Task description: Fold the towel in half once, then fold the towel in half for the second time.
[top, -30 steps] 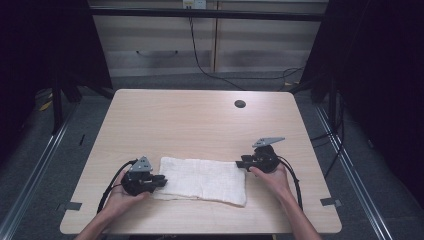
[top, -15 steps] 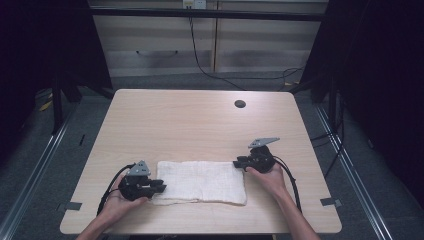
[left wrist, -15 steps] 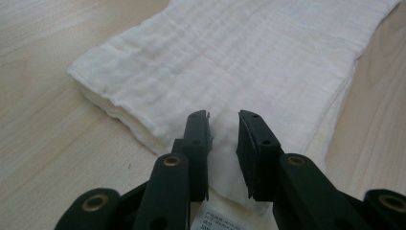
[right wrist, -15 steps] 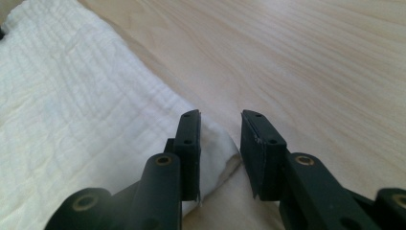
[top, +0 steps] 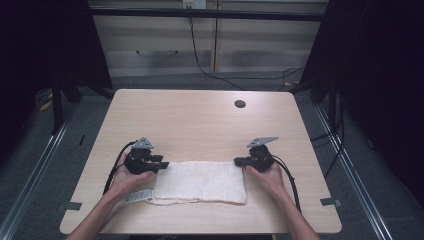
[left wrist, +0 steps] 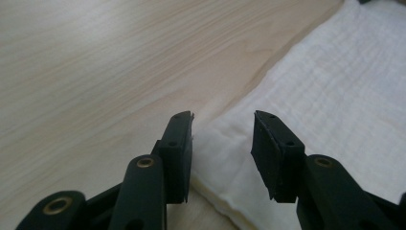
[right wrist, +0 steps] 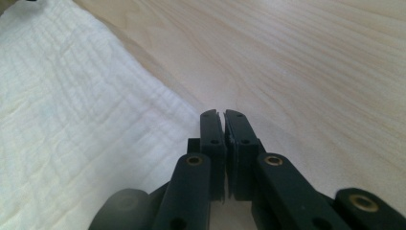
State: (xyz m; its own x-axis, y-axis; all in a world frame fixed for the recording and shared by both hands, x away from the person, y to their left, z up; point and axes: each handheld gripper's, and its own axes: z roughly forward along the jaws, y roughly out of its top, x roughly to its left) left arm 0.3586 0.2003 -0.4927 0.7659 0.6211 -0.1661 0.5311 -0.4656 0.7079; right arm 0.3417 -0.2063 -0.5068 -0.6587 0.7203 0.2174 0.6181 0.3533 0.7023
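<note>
While left tool [left wrist: 222, 139] gapes astride towel [top: 200, 181] corner, right tool [right wrist: 224, 125] sits pressed together.

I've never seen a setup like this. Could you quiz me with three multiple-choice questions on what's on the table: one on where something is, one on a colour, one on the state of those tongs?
1. Where does the white cloth lie on the table?
A. At the far edge by the dark round hole
B. Near the person's edge, between the two tongs
C. Hanging off the right side

2. What colour are the tongs' jaws?
A. Black
B. Red
C. Silver

3. How do the two tongs stand?
A. Both wide open
B. Left shut, right open
C. Left open, right shut

Answers:
1 B: in the high view the cloth lies flat between the left tongs and right tongs.
2 A: both gripper views show black jaws.
3 C: the left tongs have a gap, with the cloth's corner in it; the right tongs are pressed together beside the cloth's edge.
</note>
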